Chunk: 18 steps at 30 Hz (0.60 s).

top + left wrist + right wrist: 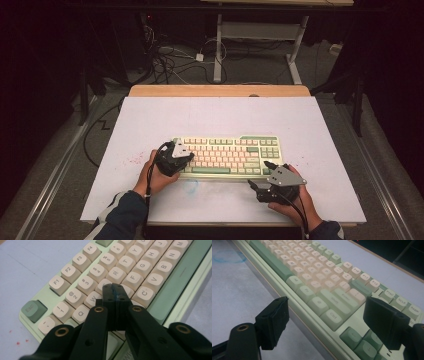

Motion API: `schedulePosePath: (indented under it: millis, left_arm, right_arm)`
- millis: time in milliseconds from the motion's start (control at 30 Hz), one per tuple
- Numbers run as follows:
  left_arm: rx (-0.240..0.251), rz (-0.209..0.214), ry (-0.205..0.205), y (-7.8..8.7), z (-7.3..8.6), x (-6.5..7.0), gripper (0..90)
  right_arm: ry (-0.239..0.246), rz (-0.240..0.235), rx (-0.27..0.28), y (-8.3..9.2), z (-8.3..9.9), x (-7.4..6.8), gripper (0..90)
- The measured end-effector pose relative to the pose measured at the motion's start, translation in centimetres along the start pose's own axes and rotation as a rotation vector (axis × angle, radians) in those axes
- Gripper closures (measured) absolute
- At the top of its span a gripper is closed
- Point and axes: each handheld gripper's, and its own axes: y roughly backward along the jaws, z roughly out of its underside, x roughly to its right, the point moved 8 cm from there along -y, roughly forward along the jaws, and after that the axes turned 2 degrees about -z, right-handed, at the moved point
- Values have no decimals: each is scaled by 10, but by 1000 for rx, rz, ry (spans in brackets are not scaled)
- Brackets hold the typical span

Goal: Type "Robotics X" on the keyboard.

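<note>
I see the white surface [150,120] carrying the keyboard [227,155] near its middle. My left claw [115,287] sits pressed together, empty, its tips over the keys around E and D; which key they touch is hidden beneath them. From above, its hand [152,177] covers that end. My right claw [325,315] stands wide at the keyboard's near right corner.

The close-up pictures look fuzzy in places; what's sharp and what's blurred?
Left gripper view: keyboard letters crisp, tongs base soft. Right gripper view: near keys readable, far rows and the tongs blurred. High view: white table lit, surroundings dark.
</note>
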Motion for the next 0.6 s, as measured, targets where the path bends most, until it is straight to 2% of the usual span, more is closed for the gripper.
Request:
schedulePosePath:
  millis: [167,233,600]
  left_arm:
    - [21,14,-5,4,-4,5,856]
    - [21,9,-17,4,-4,5,856]
    - [55,4,-19,8,-9,5,842]
  right_arm:
    - [-4,3,5,1,-1,1,217]
    - [-8,6,7,1,-1,2,217]
    - [-5,7,10,2,-2,2,217]
